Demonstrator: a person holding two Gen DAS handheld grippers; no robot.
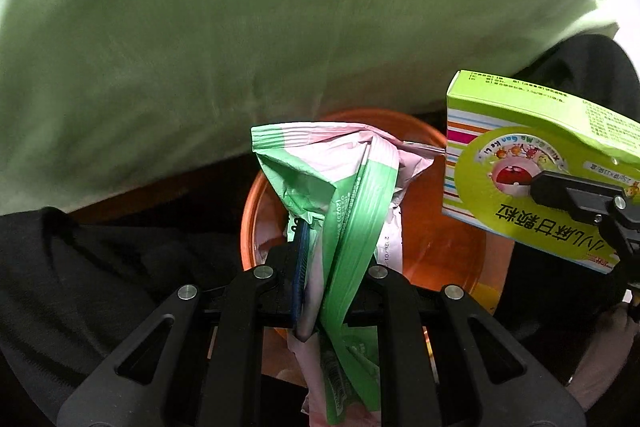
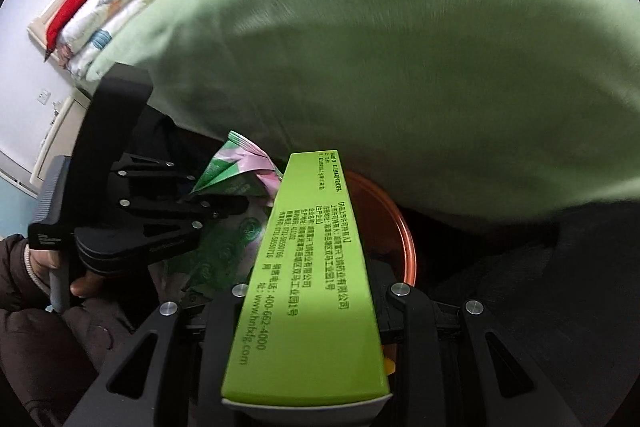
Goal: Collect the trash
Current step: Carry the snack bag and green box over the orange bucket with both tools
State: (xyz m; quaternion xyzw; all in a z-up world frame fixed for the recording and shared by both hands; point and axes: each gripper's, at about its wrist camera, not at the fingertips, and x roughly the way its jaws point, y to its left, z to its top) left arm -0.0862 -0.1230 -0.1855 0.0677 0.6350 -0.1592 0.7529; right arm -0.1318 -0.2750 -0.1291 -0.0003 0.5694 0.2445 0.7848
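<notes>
My left gripper (image 1: 332, 263) is shut on a crumpled green and pink plastic wrapper (image 1: 344, 183) and holds it over an orange bin (image 1: 440, 251). My right gripper (image 2: 316, 291) is shut on a lime green medicine box (image 2: 312, 267), held over the same orange bin (image 2: 396, 227). In the left wrist view the box (image 1: 536, 167) hangs at the right with a right finger (image 1: 568, 195) on it. In the right wrist view the left gripper (image 2: 232, 207) and the wrapper (image 2: 236, 171) are at the left.
A large pale green bedding edge (image 1: 240, 27) hangs over the bin and fills the upper half of both views (image 2: 400, 47). Dark fabric (image 1: 100, 267) lies around the bin. Folded quilts (image 2: 108, 7) are stacked at the back left.
</notes>
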